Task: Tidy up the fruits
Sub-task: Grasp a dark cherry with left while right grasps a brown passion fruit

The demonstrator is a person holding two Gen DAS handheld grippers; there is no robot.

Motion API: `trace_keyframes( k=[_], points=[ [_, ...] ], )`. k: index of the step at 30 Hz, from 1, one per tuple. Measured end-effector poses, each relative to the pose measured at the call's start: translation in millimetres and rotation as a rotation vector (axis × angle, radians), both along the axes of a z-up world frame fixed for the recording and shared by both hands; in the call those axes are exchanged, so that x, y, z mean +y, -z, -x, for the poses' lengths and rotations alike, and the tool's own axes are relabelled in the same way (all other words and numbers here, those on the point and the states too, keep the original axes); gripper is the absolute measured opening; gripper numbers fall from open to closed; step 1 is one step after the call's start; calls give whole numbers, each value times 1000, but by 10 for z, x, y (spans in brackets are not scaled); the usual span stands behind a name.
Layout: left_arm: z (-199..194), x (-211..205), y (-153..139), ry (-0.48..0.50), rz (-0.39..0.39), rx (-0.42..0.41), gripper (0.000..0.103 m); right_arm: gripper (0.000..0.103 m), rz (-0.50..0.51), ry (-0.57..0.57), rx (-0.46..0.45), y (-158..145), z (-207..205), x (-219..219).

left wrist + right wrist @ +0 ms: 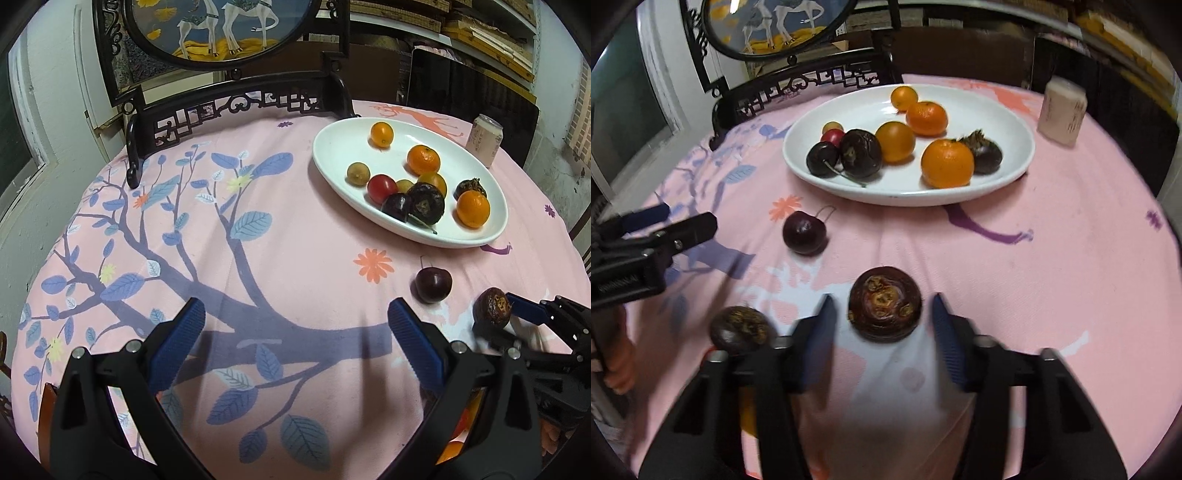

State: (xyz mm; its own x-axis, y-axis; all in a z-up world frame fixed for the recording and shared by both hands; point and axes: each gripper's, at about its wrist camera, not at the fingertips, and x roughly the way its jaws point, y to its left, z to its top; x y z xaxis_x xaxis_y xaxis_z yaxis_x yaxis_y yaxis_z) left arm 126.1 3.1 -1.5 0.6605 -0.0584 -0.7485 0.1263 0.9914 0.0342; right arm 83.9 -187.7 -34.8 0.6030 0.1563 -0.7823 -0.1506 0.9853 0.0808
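A dark mangosteen (pixel 884 302), its brown rosette facing up, lies on the pink cloth between the fingertips of my right gripper (pixel 884 314). The blue pads sit close against its sides. The left wrist view shows that mangosteen (pixel 493 308) with a blue finger (pixel 526 310) against it. A second mangosteen (pixel 742 328) rests just outside the left finger. A dark cherry (pixel 804 232) (pixel 433 285) lies farther out, short of the white plate (pixel 798 162) (pixel 332 166), which holds oranges, cherries and mangosteens. My left gripper (pixel 295 321) hangs open over bare cloth.
A pale drink can (pixel 484 138) (pixel 1062 110) stands behind the plate at the right. A black carved screen stand (pixel 229 107) lines the table's far edge. Something orange (pixel 454 450) shows low under the grippers. The round table's edge curves close on both sides.
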Motion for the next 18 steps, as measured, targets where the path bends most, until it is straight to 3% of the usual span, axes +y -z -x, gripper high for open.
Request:
trace_keyframes(
  k=[7, 9, 13, 18],
  points=[
    [71, -228, 45, 99, -9, -27, 101, 39, -57, 11, -17, -118, 1, -159],
    [124, -383, 41, 142, -64, -68, 101, 39, -59, 43, -17, -118, -33, -218],
    [213, -668, 39, 230, -141, -141, 101, 39, -177, 113, 9, -137, -96, -475],
    [106, -871, 94, 294, -137, -107, 101, 39, -267, 152, -3, -221, -76, -641]
  ],
)
